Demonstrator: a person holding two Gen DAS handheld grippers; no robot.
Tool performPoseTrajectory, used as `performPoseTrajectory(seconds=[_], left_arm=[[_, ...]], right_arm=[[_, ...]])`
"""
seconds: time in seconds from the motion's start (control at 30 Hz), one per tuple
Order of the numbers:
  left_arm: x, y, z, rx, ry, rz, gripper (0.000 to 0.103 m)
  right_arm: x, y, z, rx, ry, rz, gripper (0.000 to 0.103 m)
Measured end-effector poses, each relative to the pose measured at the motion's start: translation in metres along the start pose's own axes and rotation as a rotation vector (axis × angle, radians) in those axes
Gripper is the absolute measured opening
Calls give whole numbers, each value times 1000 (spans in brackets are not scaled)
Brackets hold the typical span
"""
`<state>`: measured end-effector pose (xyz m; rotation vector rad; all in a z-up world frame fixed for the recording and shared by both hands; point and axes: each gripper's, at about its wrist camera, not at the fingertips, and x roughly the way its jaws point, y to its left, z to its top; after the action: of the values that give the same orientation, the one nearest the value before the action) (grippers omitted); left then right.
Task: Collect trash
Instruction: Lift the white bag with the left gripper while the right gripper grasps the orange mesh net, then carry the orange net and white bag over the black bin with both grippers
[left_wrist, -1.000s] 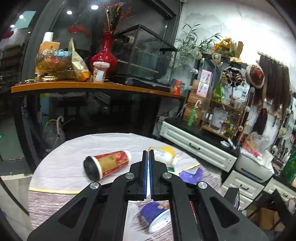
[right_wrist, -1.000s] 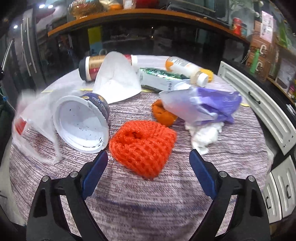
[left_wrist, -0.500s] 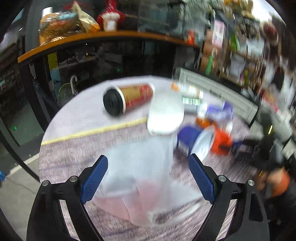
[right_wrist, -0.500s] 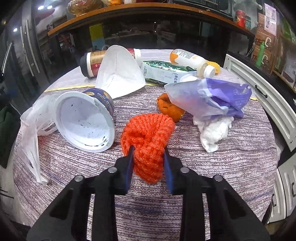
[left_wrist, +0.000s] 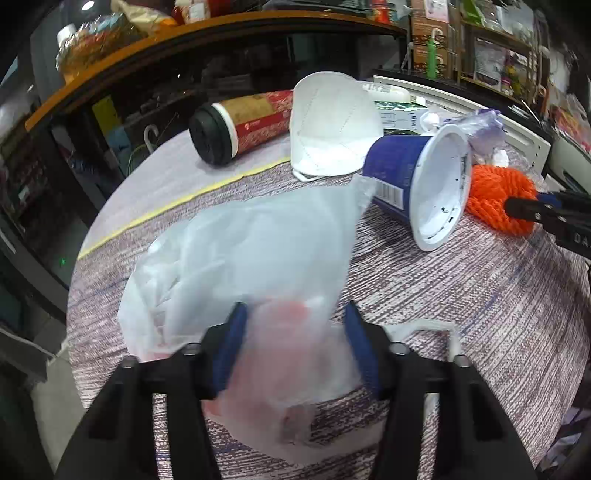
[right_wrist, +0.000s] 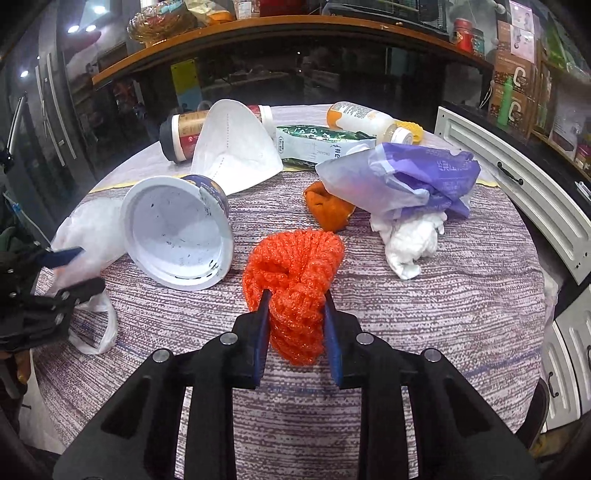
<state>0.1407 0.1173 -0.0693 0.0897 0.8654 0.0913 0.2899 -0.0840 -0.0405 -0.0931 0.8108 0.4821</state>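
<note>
My right gripper (right_wrist: 295, 317) is shut on an orange foam net (right_wrist: 295, 273), squeezing it just above the woven tablecloth; the net also shows in the left wrist view (left_wrist: 498, 199). My left gripper (left_wrist: 291, 332) is partly open, its jaws on either side of a translucent white plastic bag (left_wrist: 251, 266) lying flat on the table; the bag also shows in the right wrist view (right_wrist: 85, 236). A blue paper cup (left_wrist: 417, 181) lies on its side between bag and net, its white mouth towards me in the right wrist view (right_wrist: 177, 236).
Beyond lie a white mask (right_wrist: 236, 147), a red cup with black lid (left_wrist: 240, 125), a green carton (right_wrist: 317, 144), a white bottle (right_wrist: 369, 118), an orange peel (right_wrist: 328, 206), a purple bag (right_wrist: 406, 177) and crumpled tissue (right_wrist: 410, 240). White drawers (right_wrist: 517, 155) stand on the right.
My right gripper closed on the orange net and pinched it narrow. My left gripper opened, swung down over the table and narrowed around the plastic bag.
</note>
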Motion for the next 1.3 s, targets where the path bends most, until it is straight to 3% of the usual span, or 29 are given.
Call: performPoseTrajectory(seconds=[0.03,0.13,0.43,0.73,0.93,1.17,1.3], left_arm=[[3,4,-1,-21,6,-2,29],[8,12,-1,-77,-3,-13,7],[-26,22,3,-147,-97,-38,4],[-83,-10,8,-102,-250,-112,4],[-111,-63,18,5,-322,-241,4],[-108,-148,34,157,-339,-403,4],[-103,-194,44,205,-310,-525,4]], right_arm=[[-1,-1,-1,4,-4,-1,27],[-7,0,-2,1,-21,-10,27],[-34,-2,-13,6,-72,-6,27],[-71,-16,-31,24,-122,-17,27],[-104,-47,-55,61,-145,-78,27],[-134,-129,-102,242,-116,-247,27],[-134,-168,-130,331,-64,-321,27]])
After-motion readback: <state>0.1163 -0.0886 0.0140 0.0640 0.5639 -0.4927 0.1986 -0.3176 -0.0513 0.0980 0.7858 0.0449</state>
